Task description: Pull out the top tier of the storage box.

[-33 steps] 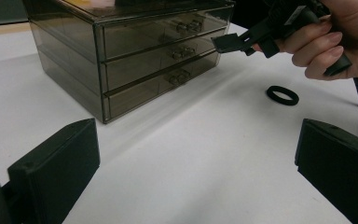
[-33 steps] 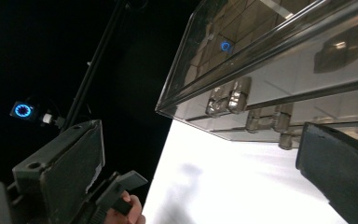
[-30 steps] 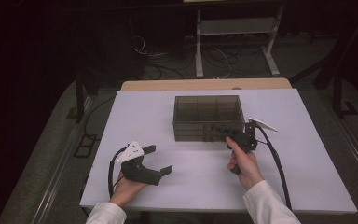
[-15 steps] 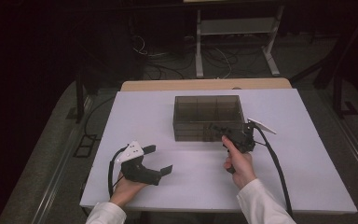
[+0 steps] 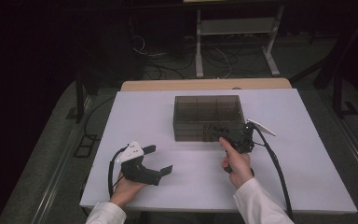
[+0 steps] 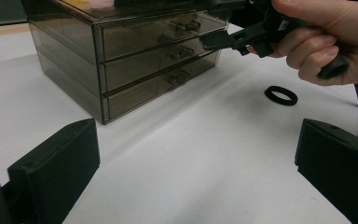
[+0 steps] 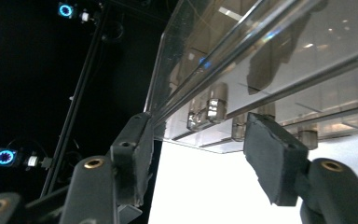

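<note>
Right gripper (image 5: 221, 132) at the smoky drawer cabinet (image 5: 208, 116), jaws half-closed and just closing either side of the top drawer's handle (image 7: 208, 110), not yet pinching; next: clamp, pull straight out; left gripper (image 5: 161, 160) idle, jaws apart, empty.

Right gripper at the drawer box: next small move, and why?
Probably finish closing on the drawer handle. The right gripper has just been closing, its fingers straddle that handle without pressing yet, and the smoky drawer box has all drawers shut.
</note>
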Demonstrator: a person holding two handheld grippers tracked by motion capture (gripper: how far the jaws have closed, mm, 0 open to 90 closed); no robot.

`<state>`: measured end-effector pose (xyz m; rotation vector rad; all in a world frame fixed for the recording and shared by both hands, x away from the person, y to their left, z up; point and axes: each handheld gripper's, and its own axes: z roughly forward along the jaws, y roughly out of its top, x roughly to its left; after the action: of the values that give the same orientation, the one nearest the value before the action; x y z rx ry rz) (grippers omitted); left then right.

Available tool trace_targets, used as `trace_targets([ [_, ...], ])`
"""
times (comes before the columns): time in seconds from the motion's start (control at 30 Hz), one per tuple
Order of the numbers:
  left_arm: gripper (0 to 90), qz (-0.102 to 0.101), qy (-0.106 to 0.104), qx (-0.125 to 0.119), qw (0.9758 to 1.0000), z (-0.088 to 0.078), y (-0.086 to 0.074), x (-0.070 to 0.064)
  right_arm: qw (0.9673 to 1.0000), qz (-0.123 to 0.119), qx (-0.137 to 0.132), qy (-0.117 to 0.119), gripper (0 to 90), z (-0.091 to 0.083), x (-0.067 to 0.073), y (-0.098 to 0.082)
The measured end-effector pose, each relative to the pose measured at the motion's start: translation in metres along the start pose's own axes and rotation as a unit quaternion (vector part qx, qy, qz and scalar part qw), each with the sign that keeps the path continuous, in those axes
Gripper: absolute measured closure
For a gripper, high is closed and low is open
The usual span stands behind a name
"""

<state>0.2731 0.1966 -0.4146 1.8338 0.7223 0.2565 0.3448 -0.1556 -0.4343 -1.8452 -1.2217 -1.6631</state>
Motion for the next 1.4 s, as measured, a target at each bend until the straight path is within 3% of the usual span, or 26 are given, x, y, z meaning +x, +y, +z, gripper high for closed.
trace_targets([
  [0.2,0.0,0.0,0.0,0.0,1.0,0.0,0.0,0.0,0.9997,0.009,-0.005,-0.024,52.7,0.001,-0.001,-0.001],
  [0.4,0.0,0.0,-0.001,0.0,1.0,0.0,0.0,0.0,0.999,0.035,-0.014,-0.022,59.5,0.001,-0.007,-0.003],
  [0.97,0.0,0.0,-0.001,0.001,1.0,0.0,0.0,0.0,0.9988,0.031,-0.036,-0.013,74.1,0.003,-0.006,-0.006],
  [1.4,0.0,0.001,-0.002,0.001,1.0,0.0,0.0,0.0,0.9975,0.024,-0.061,-0.025,78.7,0.005,0.0,-0.012],
])
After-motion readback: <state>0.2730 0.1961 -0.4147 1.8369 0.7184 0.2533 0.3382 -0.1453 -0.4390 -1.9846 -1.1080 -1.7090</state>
